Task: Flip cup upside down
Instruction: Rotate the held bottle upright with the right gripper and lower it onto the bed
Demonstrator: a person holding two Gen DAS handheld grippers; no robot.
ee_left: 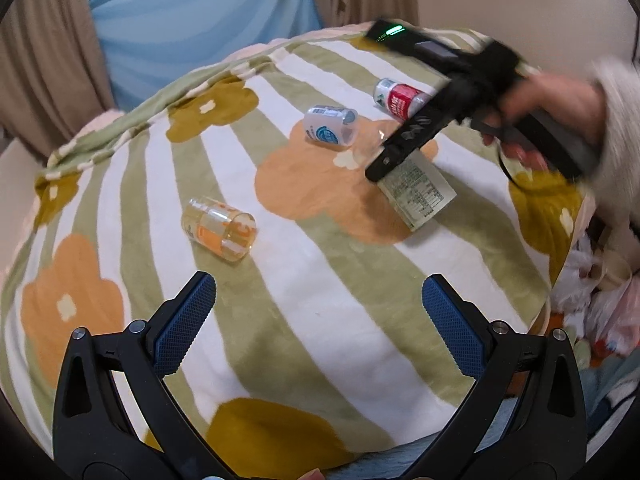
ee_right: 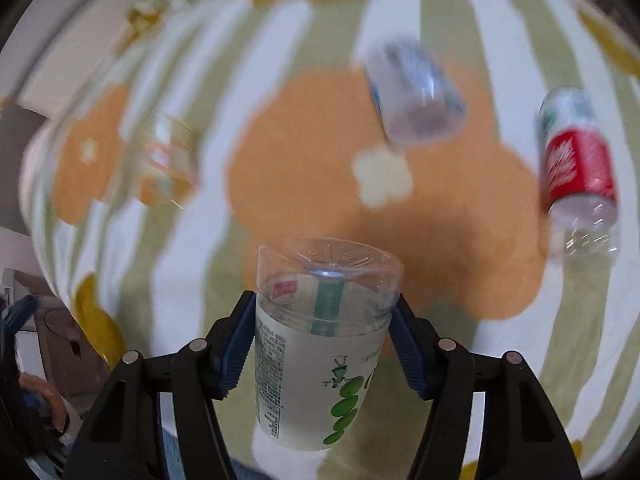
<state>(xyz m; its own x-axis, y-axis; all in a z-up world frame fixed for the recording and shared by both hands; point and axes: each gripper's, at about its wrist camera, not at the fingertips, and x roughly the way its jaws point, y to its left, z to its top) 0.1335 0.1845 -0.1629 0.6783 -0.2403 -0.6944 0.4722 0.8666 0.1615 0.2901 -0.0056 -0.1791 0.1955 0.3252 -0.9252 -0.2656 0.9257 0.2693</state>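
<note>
My right gripper (ee_right: 323,340) is shut on a clear plastic cup with a white and green label (ee_right: 320,360), held above the blanket with its closed base pointing away from the camera. In the left wrist view the same cup (ee_left: 420,192) hangs tilted from the right gripper (ee_left: 384,168) over the orange flower. My left gripper (ee_left: 318,320) is open and empty, low over the near part of the blanket. Three more cups lie on their sides: an orange-striped one (ee_left: 220,226), a white and blue one (ee_left: 330,126), and a red-labelled one (ee_left: 400,100).
A striped flower-pattern blanket (ee_left: 304,280) covers the surface. Its right edge drops off to plastic bags and clutter (ee_left: 600,300). Curtains (ee_left: 180,20) hang behind the far edge. The right wrist view is motion-blurred.
</note>
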